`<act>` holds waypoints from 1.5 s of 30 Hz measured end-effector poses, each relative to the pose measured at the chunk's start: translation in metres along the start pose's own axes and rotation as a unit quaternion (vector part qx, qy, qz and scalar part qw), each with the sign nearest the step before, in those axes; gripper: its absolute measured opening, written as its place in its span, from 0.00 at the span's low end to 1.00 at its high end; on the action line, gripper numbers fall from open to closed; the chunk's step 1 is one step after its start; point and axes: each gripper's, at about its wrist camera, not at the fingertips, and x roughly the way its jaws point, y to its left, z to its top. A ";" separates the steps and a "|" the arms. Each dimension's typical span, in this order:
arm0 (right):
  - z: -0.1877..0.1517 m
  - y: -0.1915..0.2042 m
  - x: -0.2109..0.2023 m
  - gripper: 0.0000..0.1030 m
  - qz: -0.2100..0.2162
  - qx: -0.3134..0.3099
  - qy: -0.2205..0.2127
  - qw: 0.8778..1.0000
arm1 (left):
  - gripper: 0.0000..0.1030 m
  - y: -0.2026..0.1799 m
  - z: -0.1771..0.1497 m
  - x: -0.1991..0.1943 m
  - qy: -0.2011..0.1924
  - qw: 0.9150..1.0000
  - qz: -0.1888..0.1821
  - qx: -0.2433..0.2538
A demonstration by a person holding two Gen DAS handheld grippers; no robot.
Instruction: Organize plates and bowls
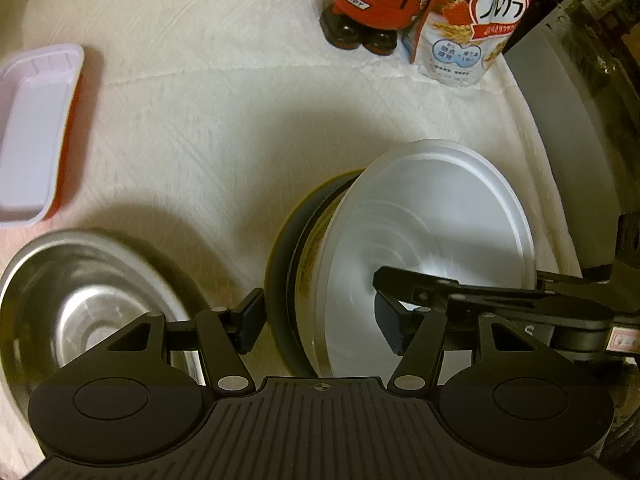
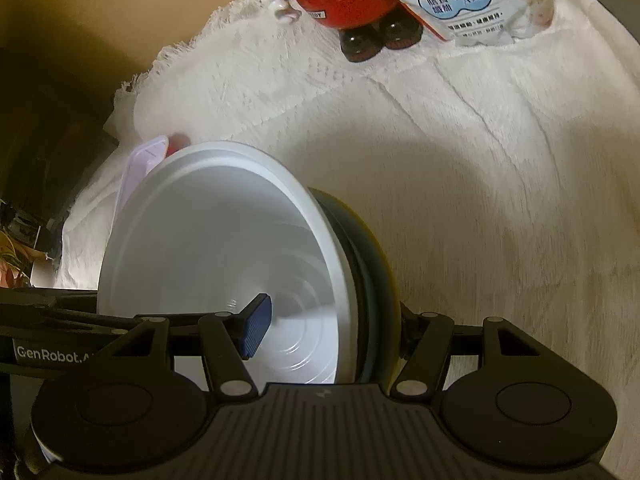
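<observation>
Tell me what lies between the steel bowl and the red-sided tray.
Only bare white cloth separates the steel bowl from the tray, seen in the left wrist view.

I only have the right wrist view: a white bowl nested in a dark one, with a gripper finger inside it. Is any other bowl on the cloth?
Observer: Yes. A steel bowl stands empty to the left of the dark bowl, apart from it.
Operator: What is the left gripper doing?
Observer: The left gripper straddles the nested walls, with one pad outside the dark bowl and the other inside the white bowl. I cannot tell whether it presses.
Operator: And the tray I glimpse behind?
Observer: The red-sided tray lies flat and empty, beyond the steel bowl.
</observation>
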 end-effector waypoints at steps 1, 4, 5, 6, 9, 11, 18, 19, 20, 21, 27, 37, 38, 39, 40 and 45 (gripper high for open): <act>-0.001 0.001 -0.002 0.61 -0.002 0.006 0.005 1.000 | 0.61 -0.001 -0.002 -0.002 0.005 1.000 0.002 0.000; -0.007 0.004 -0.007 0.61 -0.002 0.002 0.013 1.000 | 0.61 -0.003 -0.009 -0.006 0.011 1.000 0.004 0.007; -0.009 0.004 -0.008 0.61 0.001 0.002 0.016 1.000 | 0.61 -0.002 -0.012 -0.005 0.017 1.000 0.003 0.006; -0.010 0.003 -0.008 0.61 0.005 0.005 0.023 1.000 | 0.61 -0.001 -0.014 -0.003 0.024 1.000 0.003 0.003; -0.017 0.000 -0.006 0.61 0.017 0.005 0.031 0.999 | 0.61 0.006 -0.018 -0.003 0.027 1.000 -0.012 -0.004; -0.018 0.001 -0.006 0.61 0.011 -0.001 0.027 1.000 | 0.61 0.016 -0.016 -0.005 0.027 0.999 -0.037 -0.026; -0.020 0.000 -0.006 0.62 0.021 -0.008 0.013 1.000 | 0.63 0.012 -0.011 -0.011 0.022 0.999 -0.027 -0.017; -0.020 0.000 -0.005 0.62 0.022 -0.009 0.015 1.000 | 0.64 0.010 -0.011 -0.010 0.022 0.999 -0.023 -0.013; -0.020 0.000 -0.004 0.62 0.023 -0.009 0.018 1.000 | 0.65 0.008 -0.011 -0.009 0.022 1.000 -0.019 -0.009; -0.019 0.000 -0.003 0.62 0.025 -0.009 0.021 0.999 | 0.65 0.007 -0.011 -0.009 0.022 1.000 -0.015 -0.005; -0.017 0.000 0.000 0.62 0.026 -0.008 0.027 0.999 | 0.65 0.004 -0.008 0.001 0.026 1.000 -0.010 0.001; -0.015 -0.006 0.003 0.62 0.034 -0.004 0.033 0.999 | 0.64 0.004 -0.005 0.007 0.038 0.999 -0.009 0.003; -0.015 -0.007 0.003 0.62 0.034 -0.001 0.032 0.999 | 0.64 0.005 -0.006 0.008 0.041 0.999 -0.011 0.000; -0.015 -0.008 0.003 0.62 0.033 0.001 0.031 0.999 | 0.64 0.005 -0.005 0.010 0.043 0.999 -0.012 -0.001; -0.016 -0.009 0.003 0.61 0.032 0.002 0.031 0.999 | 0.64 0.005 -0.005 0.012 0.045 0.999 -0.014 -0.004; -0.017 -0.013 0.005 0.54 0.043 0.022 0.039 0.998 | 0.64 0.004 -0.007 0.012 0.031 0.999 -0.008 -0.006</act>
